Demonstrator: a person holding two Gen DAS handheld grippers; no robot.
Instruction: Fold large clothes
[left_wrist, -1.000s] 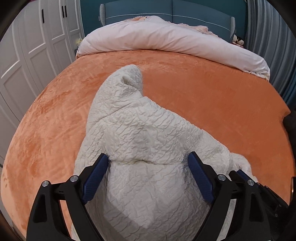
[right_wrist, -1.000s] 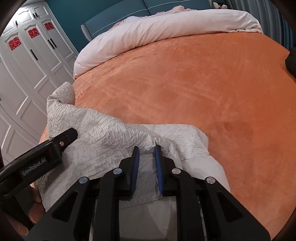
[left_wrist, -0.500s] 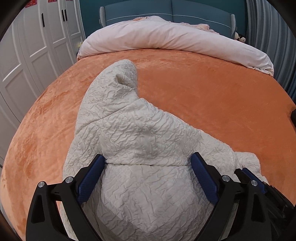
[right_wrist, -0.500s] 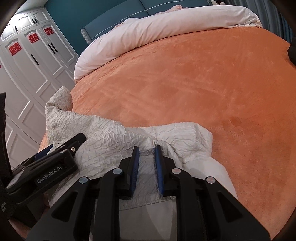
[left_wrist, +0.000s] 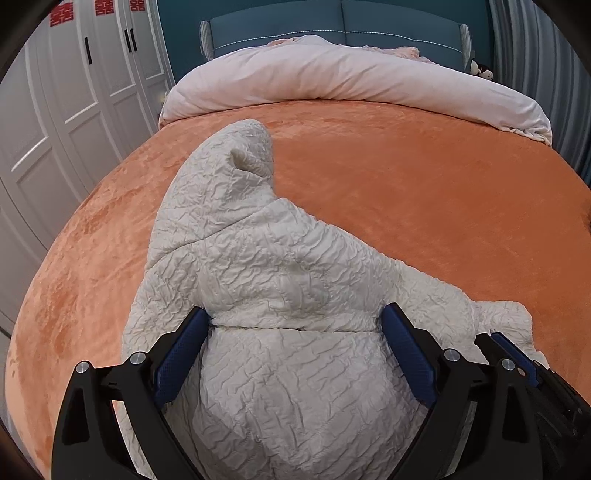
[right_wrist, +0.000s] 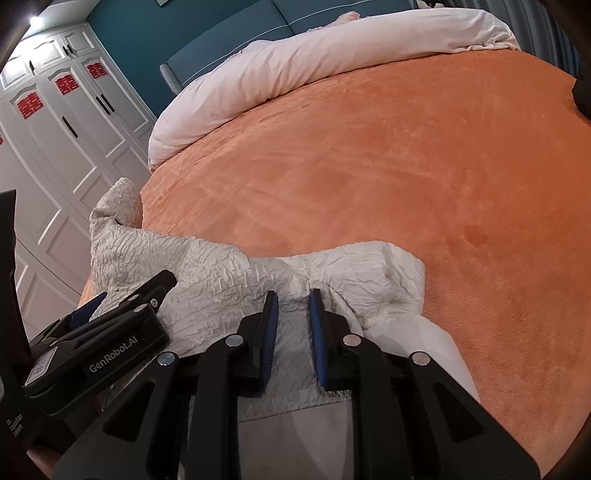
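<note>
The left gripper (left_wrist: 295, 332) pointed forward over the near end of the bed with its 2 blue-padded fingers (left_wrist: 406, 350) spread wide, straddling a raised hump of the cream quilted garment (left_wrist: 258, 266); the pads sat at either side of the bulge, seemingly touching it, though the jaws clamped nothing. The right gripper (right_wrist: 293, 325) lay low, just to the right of the left one, its 2 fingers (right_wrist: 269, 332) drawn close together with a narrow gap between them, and a fold of the garment (right_wrist: 229, 280) ran into that gap; whether the pads actually pinched the cloth could not be told. In the right wrist view the left gripper (right_wrist: 110, 325) showed from the side, resting against the garment's left part. The garment sat bunched on the near edge of the bed, directly under and ahead of both grippers, 1 sleeve-like end reaching forward and left, a smooth white lining (right_wrist: 424, 350) showing at its right. Beyond it stretched the orange plush bedspread (left_wrist: 424, 192), with a pale pink duvet (left_wrist: 351, 77) rolled along the far side against a teal headboard (left_wrist: 332, 22). White wardrobe doors (right_wrist: 74, 122) with red paper emblems stood to the left, and a grey curtain (left_wrist: 524, 55) hung at the far right.
</note>
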